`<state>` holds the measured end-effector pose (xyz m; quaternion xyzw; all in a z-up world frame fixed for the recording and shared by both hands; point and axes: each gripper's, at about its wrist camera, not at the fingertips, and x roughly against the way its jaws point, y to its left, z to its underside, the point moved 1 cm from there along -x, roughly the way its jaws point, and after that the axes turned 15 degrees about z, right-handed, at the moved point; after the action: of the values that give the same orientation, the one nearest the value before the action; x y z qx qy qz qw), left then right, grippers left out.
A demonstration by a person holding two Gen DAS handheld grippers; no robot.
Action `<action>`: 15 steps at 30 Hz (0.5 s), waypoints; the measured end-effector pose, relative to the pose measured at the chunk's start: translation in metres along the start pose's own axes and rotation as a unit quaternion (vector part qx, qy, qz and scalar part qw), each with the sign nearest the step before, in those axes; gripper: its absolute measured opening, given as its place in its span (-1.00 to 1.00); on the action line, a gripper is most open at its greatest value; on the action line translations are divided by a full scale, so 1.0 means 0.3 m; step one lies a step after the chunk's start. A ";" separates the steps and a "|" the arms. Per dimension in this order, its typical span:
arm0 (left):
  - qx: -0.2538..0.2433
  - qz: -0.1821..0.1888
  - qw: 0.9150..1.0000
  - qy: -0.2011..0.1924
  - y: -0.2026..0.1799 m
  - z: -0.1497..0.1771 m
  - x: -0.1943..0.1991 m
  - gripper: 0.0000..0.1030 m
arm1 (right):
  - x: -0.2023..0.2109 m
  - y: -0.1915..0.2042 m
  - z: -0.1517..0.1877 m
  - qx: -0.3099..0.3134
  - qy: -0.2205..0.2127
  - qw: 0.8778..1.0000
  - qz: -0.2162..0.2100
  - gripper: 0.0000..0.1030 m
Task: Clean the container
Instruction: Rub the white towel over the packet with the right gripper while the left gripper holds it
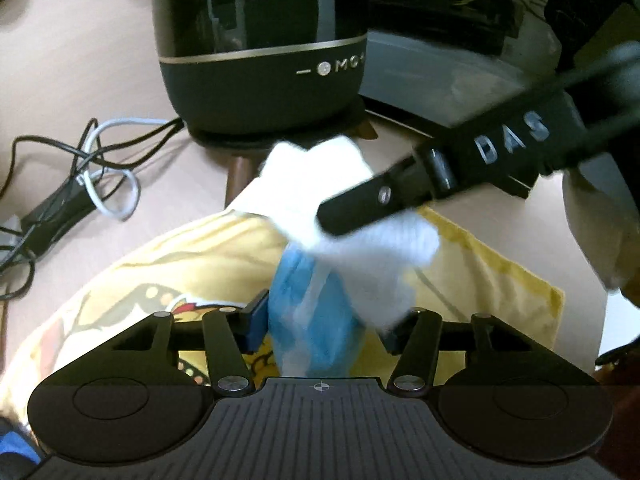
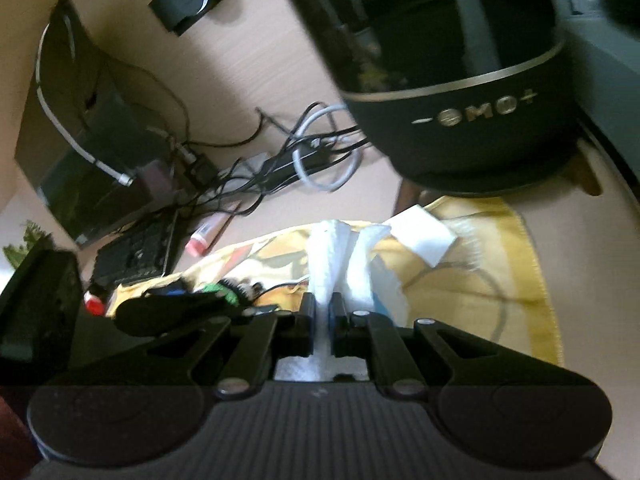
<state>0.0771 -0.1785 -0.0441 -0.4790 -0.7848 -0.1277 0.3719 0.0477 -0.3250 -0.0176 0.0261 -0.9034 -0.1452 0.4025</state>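
- The left gripper (image 1: 322, 326) is holding a blue container (image 1: 312, 312) between its jaws, low in the centre of the left wrist view; the jaws are standing partly apart with the container filling the gap.
- The right gripper (image 2: 322, 320) is pinching a white tissue (image 2: 340, 264), its jaws nearly together on the folded paper in the lower centre of the right wrist view.
- In the left wrist view that right gripper is reaching in from the upper right, and the tissue is lying against the container's top.
- The container's long axis is running roughly up the frame, away from the left camera, leaning slightly; its far end is hiding under the tissue, so I cannot tell which end is the mouth.
- A yellow printed cloth (image 1: 500, 276) is lying under both tools; beyond it, a dark appliance (image 1: 260, 60) is standing upper centre, with cables (image 1: 96, 168) at left.
- Risks, as I judge them: wiping pressure could twist the container out of the grip, the thin tissue could tear, and a wide stroke could knock the appliance.
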 end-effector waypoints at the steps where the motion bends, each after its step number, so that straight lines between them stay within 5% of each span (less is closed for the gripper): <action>1: -0.005 -0.004 1.000 -0.002 -0.003 0.000 0.004 0.09 | 0.002 -0.005 -0.005 -0.001 -0.004 1.000 0.005 -0.86; 7: -0.092 -0.064 0.993 -0.021 -0.030 -0.008 0.035 0.06 | 0.015 -0.005 -0.025 0.012 -0.025 0.999 0.017 -0.86; 10: -0.124 -0.050 0.991 -0.002 -0.059 0.003 0.021 0.04 | 0.014 0.000 -0.021 0.020 -0.010 1.000 0.015 -0.86; 15: -0.085 0.030 0.996 0.023 -0.081 0.044 0.025 0.17 | 0.019 -0.031 0.037 0.007 0.035 0.999 0.009 -0.86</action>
<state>0.0484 -0.1786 -0.0442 -0.5293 -0.7474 -0.1933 0.3519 0.0351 -0.3322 -0.0234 0.0258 -0.8899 -0.1338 0.4354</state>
